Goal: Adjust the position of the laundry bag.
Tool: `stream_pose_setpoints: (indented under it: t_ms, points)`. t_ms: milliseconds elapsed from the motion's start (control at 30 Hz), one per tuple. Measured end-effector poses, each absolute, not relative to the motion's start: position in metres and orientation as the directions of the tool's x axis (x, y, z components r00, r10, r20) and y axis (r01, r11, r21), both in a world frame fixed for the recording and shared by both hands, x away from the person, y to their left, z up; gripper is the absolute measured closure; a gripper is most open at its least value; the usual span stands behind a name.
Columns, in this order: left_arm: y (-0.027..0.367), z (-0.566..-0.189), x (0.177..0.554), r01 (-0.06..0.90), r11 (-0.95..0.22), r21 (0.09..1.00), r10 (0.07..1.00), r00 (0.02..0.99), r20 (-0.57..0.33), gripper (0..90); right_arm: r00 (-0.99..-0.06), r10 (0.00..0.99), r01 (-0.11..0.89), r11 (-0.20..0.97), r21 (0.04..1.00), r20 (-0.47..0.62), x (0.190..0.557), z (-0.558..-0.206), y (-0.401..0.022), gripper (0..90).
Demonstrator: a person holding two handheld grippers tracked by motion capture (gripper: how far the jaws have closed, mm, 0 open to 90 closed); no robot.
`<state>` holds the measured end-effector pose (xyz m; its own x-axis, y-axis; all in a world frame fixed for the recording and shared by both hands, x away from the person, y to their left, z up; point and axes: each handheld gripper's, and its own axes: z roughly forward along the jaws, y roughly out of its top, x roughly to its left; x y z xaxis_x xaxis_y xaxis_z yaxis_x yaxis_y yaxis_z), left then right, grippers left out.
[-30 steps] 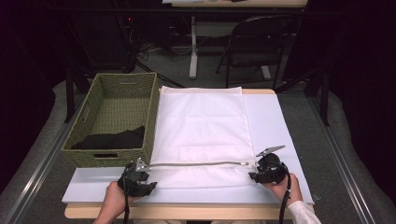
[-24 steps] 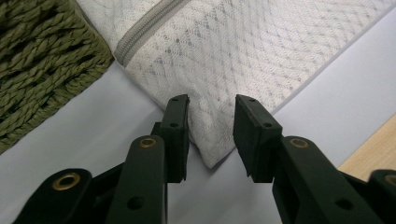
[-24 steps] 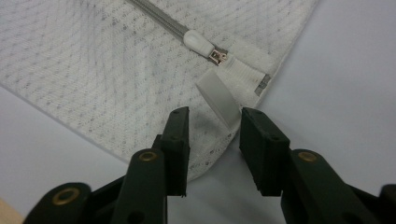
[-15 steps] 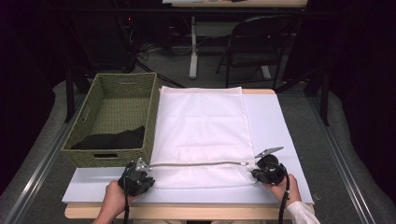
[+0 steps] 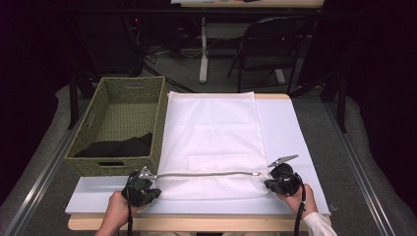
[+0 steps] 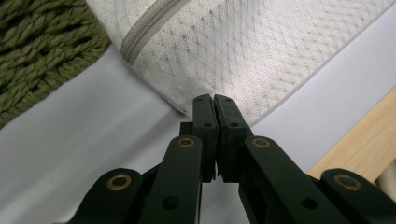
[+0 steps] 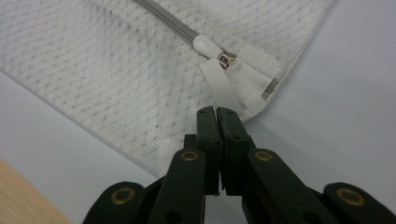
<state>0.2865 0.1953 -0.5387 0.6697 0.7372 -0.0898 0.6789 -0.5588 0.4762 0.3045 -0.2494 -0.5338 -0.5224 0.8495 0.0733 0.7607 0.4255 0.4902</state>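
A white mesh laundry bag [image 5: 211, 132] lies flat on the table, its grey zipper [image 5: 206, 174] running across near the front edge. My left gripper [image 5: 147, 183] sits at the bag's near left corner. In the left gripper view the gripper [image 6: 214, 100] has just closed its jaws and pinches the mesh edge [image 6: 243, 60] at their tips. My right gripper [image 5: 269, 183] is at the near right corner. In the right gripper view the gripper [image 7: 216, 112] has likewise just closed on the mesh, just below the white zipper pull [image 7: 208, 45].
A green woven basket [image 5: 118, 164] stands left of the bag, touching its edge, with a black cloth [image 5: 118, 146] inside. A pale sheet [image 5: 285, 128] covers the tabletop; its wooden front edge [image 5: 196, 222] shows between the hands. A folding chair [image 5: 275, 44] stands beyond the table.
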Motion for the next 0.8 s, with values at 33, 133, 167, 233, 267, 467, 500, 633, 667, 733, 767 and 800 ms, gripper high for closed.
stream_pose_setpoints:
  t_ms: [33,133,167,233,267,467,500,633,667,733,767,800]
  points:
    - [0.196,-0.538,0.285,0.681,-0.555,0.478,0.739,0.667,-0.092,88.6,-0.53,0.845,0.756,0.432,0.492,0.072,0.305,-0.534,-0.25,88.7]
    - [0.198,-0.538,0.284,0.684,-0.552,0.477,0.74,0.665,-0.096,88.6,-0.539,0.839,0.753,0.442,0.488,0.073,0.303,-0.533,-0.249,88.8]
    - [0.199,-0.537,0.283,0.681,-0.558,0.474,0.735,0.671,-0.099,88.6,-0.545,0.835,0.753,0.45,0.48,0.073,0.302,-0.533,-0.247,88.8]
    - [0.199,-0.537,0.28,0.68,-0.566,0.466,0.733,0.674,-0.093,88.6,-0.553,0.83,0.753,0.461,0.47,0.071,0.302,-0.533,-0.246,88.9]
    - [0.199,-0.537,0.28,0.68,-0.566,0.466,0.733,0.674,-0.093,88.6,-0.553,0.83,0.753,0.461,0.47,0.071,0.302,-0.533,-0.246,88.9]
    - [0.202,-0.534,0.277,0.682,-0.562,0.468,0.733,0.673,-0.099,88.6,-0.558,0.827,0.751,0.467,0.467,0.071,0.296,-0.53,-0.244,89.2]
    - [0.203,-0.534,0.277,0.681,-0.563,0.468,0.731,0.675,-0.103,88.6,-0.565,0.822,0.748,0.475,0.464,0.069,0.296,-0.53,-0.244,89.2]
    - [0.203,-0.534,0.274,0.679,-0.569,0.463,0.727,0.679,-0.102,88.6,-0.567,0.819,0.751,0.473,0.461,0.084,0.292,-0.53,-0.243,89.2]
    - [0.204,-0.534,0.273,0.679,-0.573,0.46,0.724,0.682,-0.105,88.6,-0.576,0.814,0.745,0.487,0.456,0.073,0.291,-0.53,-0.244,89.2]
    - [0.206,-0.533,0.272,0.685,-0.565,0.461,0.728,0.676,-0.113,88.6,-0.577,0.813,0.748,0.485,0.453,0.082,0.29,-0.53,-0.243,89.2]
    - [0.206,-0.533,0.272,0.685,-0.565,0.461,0.728,0.676,-0.113,88.6,-0.577,0.813,0.748,0.485,0.453,0.082,0.29,-0.53,-0.243,89.2]
    - [0.206,-0.533,0.272,0.686,-0.562,0.462,0.731,0.674,-0.111,88.6,-0.581,0.81,0.744,0.49,0.455,0.079,0.288,-0.53,-0.243,89.2]
